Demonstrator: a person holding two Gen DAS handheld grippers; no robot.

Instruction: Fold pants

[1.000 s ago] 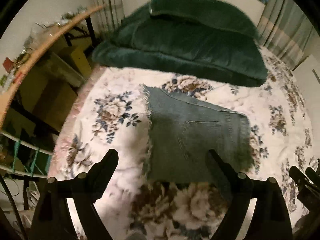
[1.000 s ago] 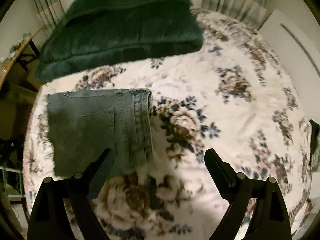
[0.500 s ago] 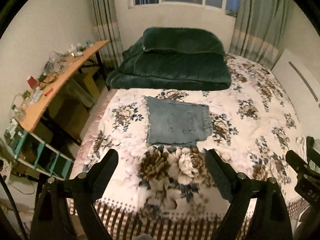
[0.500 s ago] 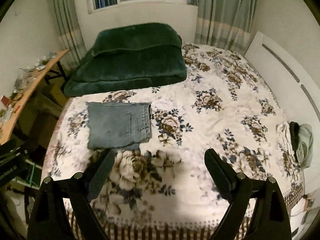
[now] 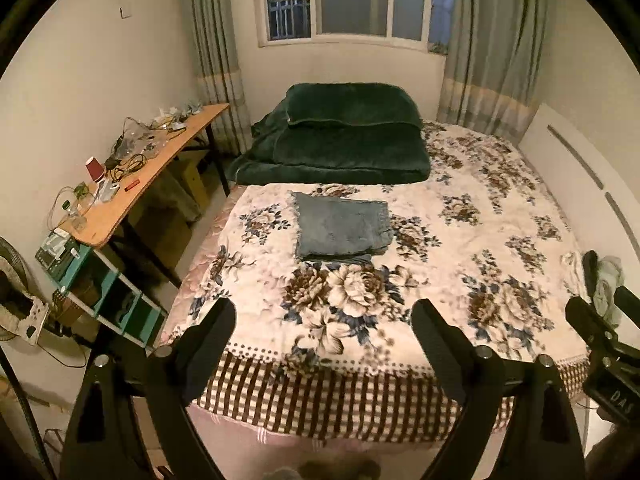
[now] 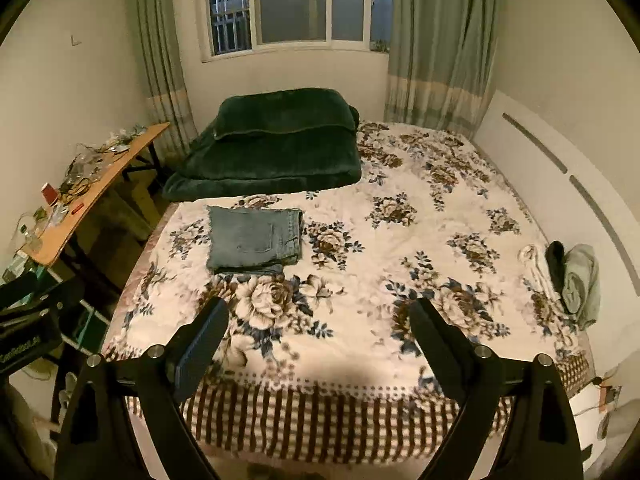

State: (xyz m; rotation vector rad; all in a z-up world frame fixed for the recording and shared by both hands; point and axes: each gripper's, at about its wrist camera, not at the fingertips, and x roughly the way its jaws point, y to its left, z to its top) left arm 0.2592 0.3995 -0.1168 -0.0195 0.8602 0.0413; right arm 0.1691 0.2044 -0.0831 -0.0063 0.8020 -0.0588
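Observation:
The blue-grey denim pants (image 5: 342, 226) lie folded into a small rectangle on the floral bedspread (image 5: 460, 248), towards its left side; in the right wrist view the pants (image 6: 253, 237) show a back pocket on top. My left gripper (image 5: 323, 322) is open and empty, held well back above the foot of the bed. My right gripper (image 6: 318, 320) is open and empty too, equally far back. Part of the right gripper shows at the right edge of the left wrist view (image 5: 604, 344).
A folded dark green quilt (image 5: 340, 136) lies at the bed's far end under the window. A cluttered wooden desk (image 5: 132, 184) and teal shelf (image 5: 100, 292) stand left of the bed. Several clothes (image 6: 568, 276) lie at the bed's right edge, by a white headboard (image 6: 560, 168).
Both grippers have pulled far back from the pants and the bed: the pants filled the views a second ago and now look small. The pants stay folded in place.

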